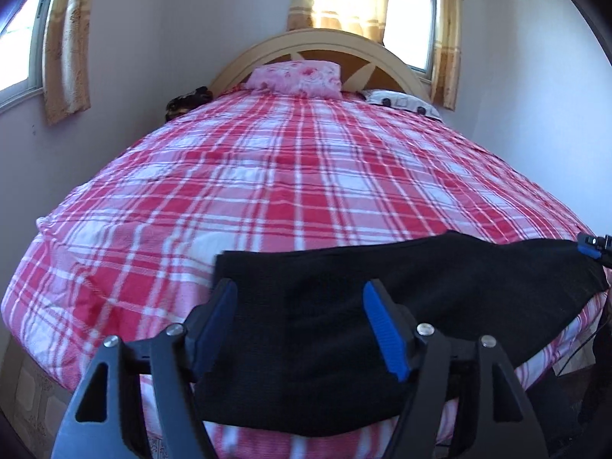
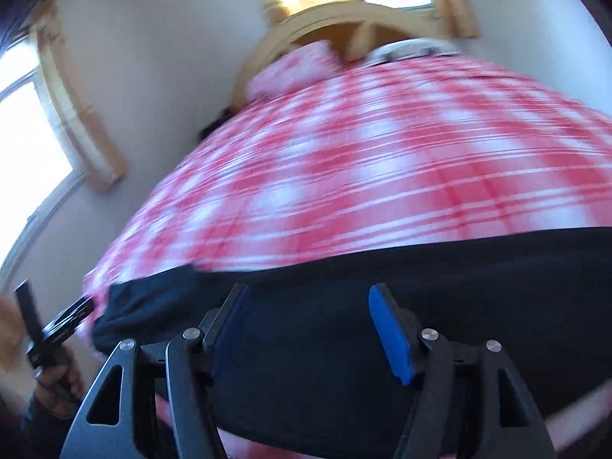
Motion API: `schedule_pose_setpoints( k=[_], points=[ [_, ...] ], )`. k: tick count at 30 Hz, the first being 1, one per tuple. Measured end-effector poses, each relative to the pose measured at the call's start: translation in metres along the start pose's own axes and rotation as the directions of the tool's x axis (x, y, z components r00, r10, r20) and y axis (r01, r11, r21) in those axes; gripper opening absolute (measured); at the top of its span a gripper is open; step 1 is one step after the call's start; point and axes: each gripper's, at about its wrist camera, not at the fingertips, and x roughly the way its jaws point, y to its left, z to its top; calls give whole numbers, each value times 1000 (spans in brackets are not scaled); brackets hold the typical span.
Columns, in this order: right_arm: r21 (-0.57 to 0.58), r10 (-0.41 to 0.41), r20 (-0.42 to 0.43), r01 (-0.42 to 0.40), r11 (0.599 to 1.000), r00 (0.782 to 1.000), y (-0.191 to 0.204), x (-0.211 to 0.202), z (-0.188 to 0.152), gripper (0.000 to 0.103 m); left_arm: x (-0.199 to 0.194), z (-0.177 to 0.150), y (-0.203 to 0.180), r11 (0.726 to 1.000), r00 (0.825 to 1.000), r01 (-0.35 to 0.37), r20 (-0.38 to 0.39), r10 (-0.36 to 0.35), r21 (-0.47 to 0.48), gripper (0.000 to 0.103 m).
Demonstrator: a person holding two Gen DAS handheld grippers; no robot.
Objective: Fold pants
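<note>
Black pants (image 1: 440, 283) lie folded into a flat band along the near edge of the bed, stretching from the middle toward the right. My left gripper (image 1: 300, 290) hovers over their left part, blue pads apart, open, with nothing pinched. The right gripper's tip (image 1: 593, 246) shows at the pants' far right end. In the blurred right wrist view the pants (image 2: 478, 267) fill the lower frame. My right gripper (image 2: 310, 294) stands open above them with nothing between its pads. A hand (image 2: 57, 382) holds the left gripper (image 2: 57, 329) at the left edge.
The bed carries a red and white plaid cover (image 1: 287, 176). A pink pillow (image 1: 298, 76) and a white patterned pillow (image 1: 401, 101) lie by the wooden headboard (image 1: 382, 49). A dark bundle (image 1: 187, 101) sits at the head's left corner. Curtained windows flank the walls.
</note>
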Motion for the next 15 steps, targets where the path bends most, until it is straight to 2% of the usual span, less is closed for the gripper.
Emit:
schedule_pose_setpoints(
  k=[3,6,8,9,10,12,15],
  points=[
    [133,-186,46,179,975,981,-92,-41,12,66,10,-3,-15,1000,1000,8,-13,-8,21,72],
    [349,-353,80,306,886,932,-198,-89,18,66,23,-6,-21,1000,999,-8,-46,9,16,71],
    [425,-426,80,356,832,901,-248,-108,23,66,31,-7,-23,1000,998,-20,-61,21,7,71],
    [455,-434,73,357,816,898,-273,-115,28,66,33,-8,-24,999,997,-33,-66,33,7,71],
    [475,-432,69,351,807,899,-287,-119,30,66,36,-9,-25,999,997,-44,-67,45,7,71],
    [511,-399,53,318,799,915,-317,-122,36,66,38,-9,-28,998,996,-67,-65,68,12,71],
    [551,-255,27,199,811,967,-351,-105,47,66,41,-8,-31,996,993,-94,-67,94,13,72]
  ],
)
